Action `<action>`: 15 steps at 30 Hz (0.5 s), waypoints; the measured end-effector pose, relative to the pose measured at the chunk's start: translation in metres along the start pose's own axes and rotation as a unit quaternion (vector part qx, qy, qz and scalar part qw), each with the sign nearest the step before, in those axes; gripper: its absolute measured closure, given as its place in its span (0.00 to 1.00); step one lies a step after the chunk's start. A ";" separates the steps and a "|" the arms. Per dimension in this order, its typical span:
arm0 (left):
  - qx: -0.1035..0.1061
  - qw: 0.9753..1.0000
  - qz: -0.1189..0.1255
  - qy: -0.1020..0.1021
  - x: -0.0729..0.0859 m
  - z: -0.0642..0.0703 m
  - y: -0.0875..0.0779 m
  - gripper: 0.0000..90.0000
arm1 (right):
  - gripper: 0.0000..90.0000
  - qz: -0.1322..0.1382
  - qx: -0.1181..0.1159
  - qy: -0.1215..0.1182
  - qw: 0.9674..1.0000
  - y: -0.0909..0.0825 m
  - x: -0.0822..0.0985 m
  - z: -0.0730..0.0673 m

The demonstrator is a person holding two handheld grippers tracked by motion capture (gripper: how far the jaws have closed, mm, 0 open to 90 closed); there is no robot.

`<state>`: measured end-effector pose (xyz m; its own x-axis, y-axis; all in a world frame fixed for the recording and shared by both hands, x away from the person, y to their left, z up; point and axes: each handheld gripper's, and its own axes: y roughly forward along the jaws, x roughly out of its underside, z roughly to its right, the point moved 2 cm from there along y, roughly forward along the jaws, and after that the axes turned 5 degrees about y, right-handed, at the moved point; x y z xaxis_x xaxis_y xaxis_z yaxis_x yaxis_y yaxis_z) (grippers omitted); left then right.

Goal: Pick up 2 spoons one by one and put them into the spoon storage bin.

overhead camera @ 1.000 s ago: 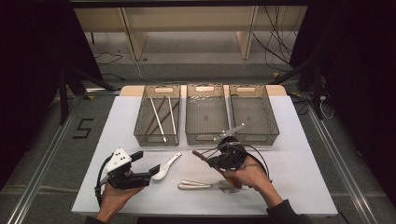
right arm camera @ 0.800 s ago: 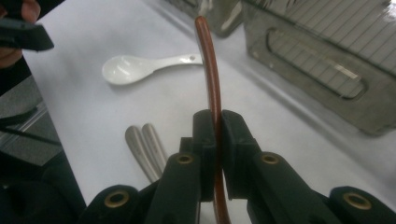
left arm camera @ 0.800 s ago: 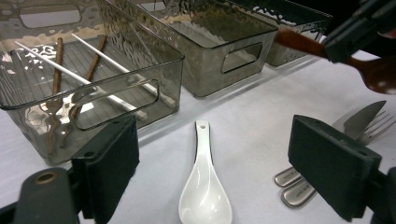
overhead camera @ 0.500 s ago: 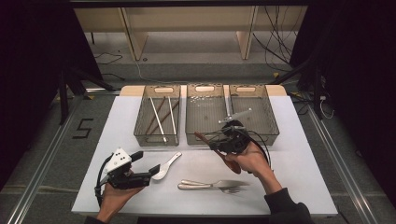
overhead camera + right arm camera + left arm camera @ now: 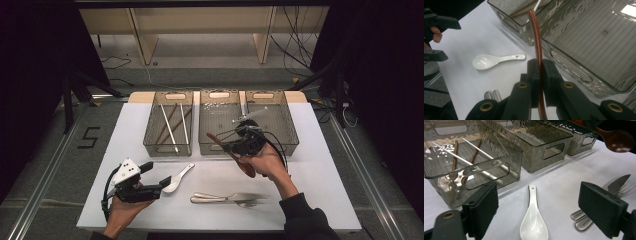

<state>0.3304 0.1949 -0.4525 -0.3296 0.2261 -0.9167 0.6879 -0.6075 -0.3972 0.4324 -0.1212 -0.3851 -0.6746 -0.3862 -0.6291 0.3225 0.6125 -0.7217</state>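
Wooden spoon (image 5: 239,156), held off the desk (image 5: 325,190) in my right gripper (image 5: 240,142), jaws pinching its thin brown handle. In the right gripper view the handle (image 5: 536,40) runs straight ahead from the jaws, its tip over the near wall of the middle bin (image 5: 220,148); the bowl hangs back toward my hand. So the long axis points into the row of bins, and the right hand is nearer them. Whether the tip has cleared the rim, I cannot quite tell. My left gripper (image 5: 150,187) hovers low with jaws spread, a white spoon (image 5: 533,225) lying just ahead of them.
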 end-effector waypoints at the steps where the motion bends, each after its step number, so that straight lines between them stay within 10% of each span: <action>1: 0.000 1.000 0.001 -0.002 0.000 0.000 0.000 0.18 | 0.95 0.001 0.001 0.001 1.000 0.000 -0.001 0.000; 15: 0.000 1.000 0.002 -0.002 0.000 0.000 0.000 0.18 | 0.95 0.017 0.007 0.010 1.000 0.001 -0.021 0.008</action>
<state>0.3303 0.1949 -0.4523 -0.3287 0.2206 -0.9183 0.6888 -0.6092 -0.3928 0.4523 -0.1182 -0.3745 -0.6764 -0.3516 -0.6472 0.3547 0.6146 -0.7046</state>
